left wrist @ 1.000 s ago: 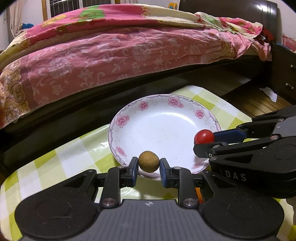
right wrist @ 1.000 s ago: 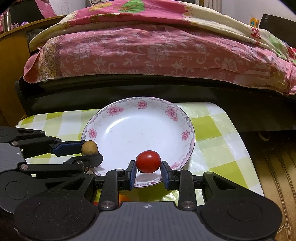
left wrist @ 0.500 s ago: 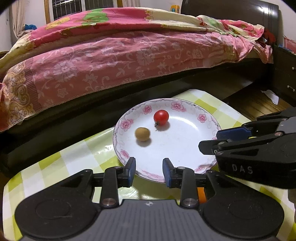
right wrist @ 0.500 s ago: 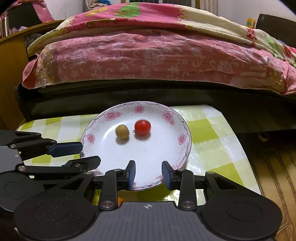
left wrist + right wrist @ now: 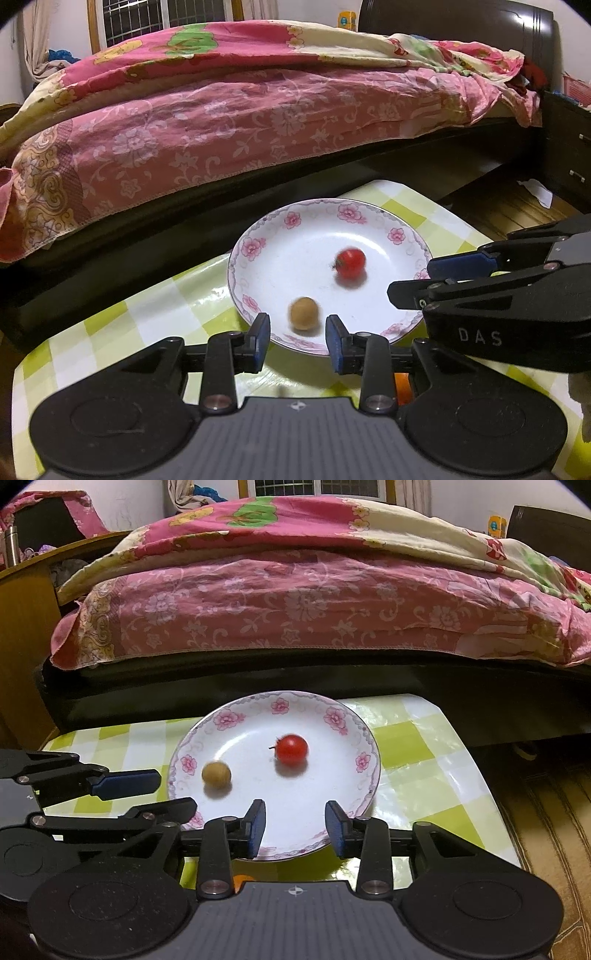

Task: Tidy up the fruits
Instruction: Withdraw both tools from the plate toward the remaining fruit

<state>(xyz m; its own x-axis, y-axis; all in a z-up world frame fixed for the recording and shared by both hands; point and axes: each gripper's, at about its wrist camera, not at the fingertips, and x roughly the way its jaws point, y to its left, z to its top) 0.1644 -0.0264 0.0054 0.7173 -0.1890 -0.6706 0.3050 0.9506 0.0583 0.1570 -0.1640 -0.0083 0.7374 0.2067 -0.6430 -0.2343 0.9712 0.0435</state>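
A white plate with pink flowers [image 5: 397, 236] [image 5: 336, 716] sits on the green-checked table. A red cherry tomato [image 5: 350, 263] [image 5: 291, 749] and a small tan round fruit [image 5: 303, 314] [image 5: 216, 773] lie loose in it, both blurred. My left gripper [image 5: 297, 341] is open and empty at the plate's near rim, just behind the tan fruit. My right gripper [image 5: 295, 825] is open and empty at the near rim; it also shows in the left wrist view [image 5: 436, 280]. The left gripper shows in the right wrist view [image 5: 162, 792].
An orange object [image 5: 402, 387] [image 5: 242, 880] peeks out under the grippers near the table's front. A bed with a pink floral quilt [image 5: 258, 110] stands close behind the table. A dark cabinet [image 5: 565, 147] and wood floor [image 5: 554, 812] lie to the right.
Both grippers opened and let go of their fruits into the plate, then drew back. The tomato and tan fruit have since rolled nearer within the plate.
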